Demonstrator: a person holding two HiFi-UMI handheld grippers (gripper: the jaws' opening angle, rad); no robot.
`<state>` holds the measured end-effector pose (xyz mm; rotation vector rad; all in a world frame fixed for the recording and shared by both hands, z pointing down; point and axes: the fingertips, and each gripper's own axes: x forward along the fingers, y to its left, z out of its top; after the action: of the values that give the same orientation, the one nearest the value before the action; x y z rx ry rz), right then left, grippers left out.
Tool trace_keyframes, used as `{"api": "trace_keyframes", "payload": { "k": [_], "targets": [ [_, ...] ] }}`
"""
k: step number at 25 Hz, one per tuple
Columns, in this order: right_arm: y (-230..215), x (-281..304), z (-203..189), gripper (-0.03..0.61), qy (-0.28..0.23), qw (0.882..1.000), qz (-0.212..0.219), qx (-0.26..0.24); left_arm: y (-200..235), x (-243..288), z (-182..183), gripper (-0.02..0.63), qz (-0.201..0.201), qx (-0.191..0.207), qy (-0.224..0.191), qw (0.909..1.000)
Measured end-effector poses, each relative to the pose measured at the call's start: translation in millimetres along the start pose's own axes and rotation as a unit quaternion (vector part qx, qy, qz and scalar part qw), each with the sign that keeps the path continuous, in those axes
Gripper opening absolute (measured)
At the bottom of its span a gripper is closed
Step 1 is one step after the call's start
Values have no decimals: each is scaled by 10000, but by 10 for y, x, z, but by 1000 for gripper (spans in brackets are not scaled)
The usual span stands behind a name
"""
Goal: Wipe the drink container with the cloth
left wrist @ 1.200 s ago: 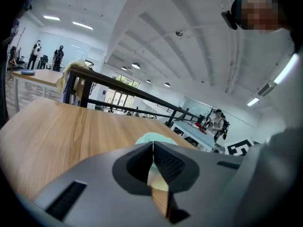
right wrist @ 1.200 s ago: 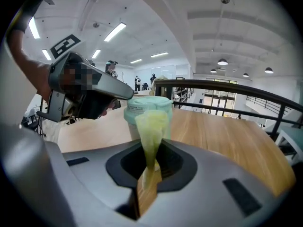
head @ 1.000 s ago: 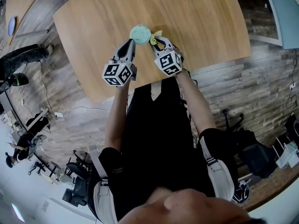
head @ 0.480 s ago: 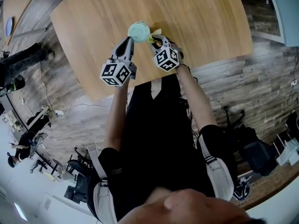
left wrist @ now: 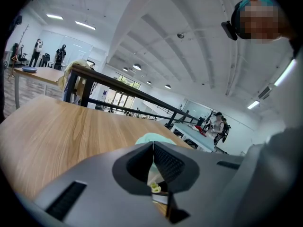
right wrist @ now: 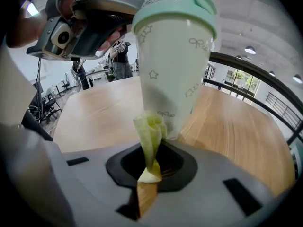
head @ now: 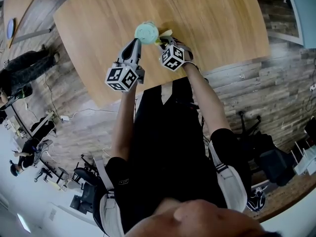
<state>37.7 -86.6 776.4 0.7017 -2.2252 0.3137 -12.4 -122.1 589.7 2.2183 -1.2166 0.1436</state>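
A pale cup [head: 146,31] with a mint-green lid stands upright on the wooden table [head: 212,14]. In the right gripper view the cup [right wrist: 173,65] rises close ahead, printed with small stars. My right gripper [head: 165,42] is shut on a yellow cloth [right wrist: 150,131], whose bunched end touches the cup's lower wall. My left gripper [head: 137,41] comes in from the left, jaws closed together, tips at the lid's edge [left wrist: 154,138]. From the right gripper view the left gripper [right wrist: 94,13] sits against the lid's top left. Whether it pinches the lid is hidden.
The cup stands near the table's front edge, just ahead of the person's body. A second table with a blue dish [head: 11,27] is at far left. People [head: 24,65] and equipment stand on the wood floor to the left. A dark railing [right wrist: 265,74] runs behind.
My right gripper has moved a little away from the person and closer in against the cup with the cloth. The left gripper and cup have barely shifted.
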Motion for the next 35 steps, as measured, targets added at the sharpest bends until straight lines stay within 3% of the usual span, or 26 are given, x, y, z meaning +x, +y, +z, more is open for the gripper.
{"api": "trace_keyframes", "payload": {
  "k": [8, 16, 21, 35],
  "targets": [
    [-105, -474, 381, 49, -620, 9980, -58, -73, 8, -13, -12, 23, -7, 47, 70, 10000],
    [-232, -874, 715, 49, -691, 9907, -126, -1164, 1, -3, -19, 23, 31, 25, 73, 10000],
    [-266, -796, 667, 49, -453, 9851, 41, -1659, 2, 10, -10, 23, 37, -44, 76, 10000],
    [-166, -215, 126, 49, 126, 9827, 669, -1720, -14, -3, -11, 23, 62, -129, 65, 9999]
  ]
}}
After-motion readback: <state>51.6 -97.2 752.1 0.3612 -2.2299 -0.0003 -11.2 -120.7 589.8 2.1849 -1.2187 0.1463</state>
